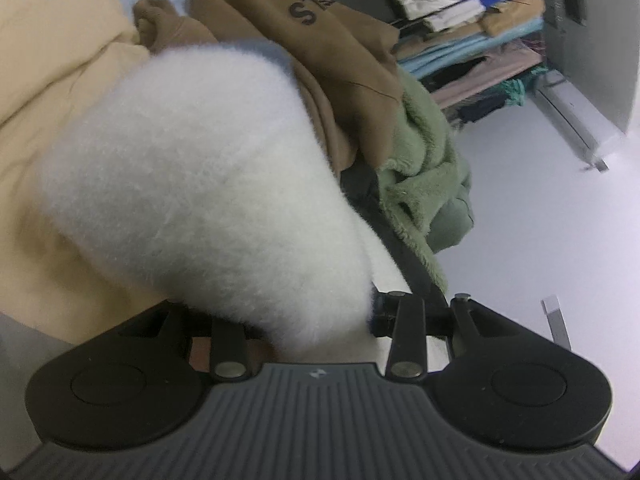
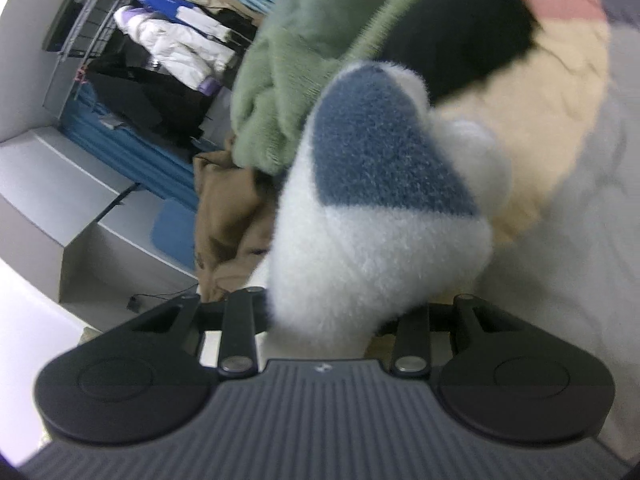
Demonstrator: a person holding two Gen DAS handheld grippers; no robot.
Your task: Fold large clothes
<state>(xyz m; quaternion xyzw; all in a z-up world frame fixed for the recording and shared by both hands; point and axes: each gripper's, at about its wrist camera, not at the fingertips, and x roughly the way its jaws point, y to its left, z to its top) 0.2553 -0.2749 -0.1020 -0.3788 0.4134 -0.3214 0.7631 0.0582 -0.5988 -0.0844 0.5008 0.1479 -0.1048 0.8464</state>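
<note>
A fluffy white garment (image 1: 192,184) fills the left wrist view and bulges out from between the jaws of my left gripper (image 1: 316,320), which is shut on it. Its fingertips are buried in the pile. In the right wrist view the same white garment (image 2: 360,256) shows a blue-grey patch (image 2: 372,148), and it bunches out of my right gripper (image 2: 328,316), also shut on it with the tips hidden. The garment hangs over a heap of other clothes.
Behind lie a cream garment (image 1: 48,80), a brown hoodie with lettering (image 1: 320,40), a green fleece (image 1: 424,168) and something black (image 2: 460,36). Racks of folded and hung clothes (image 1: 460,20) stand at the back. Pale floor (image 1: 540,220) spreads to the right.
</note>
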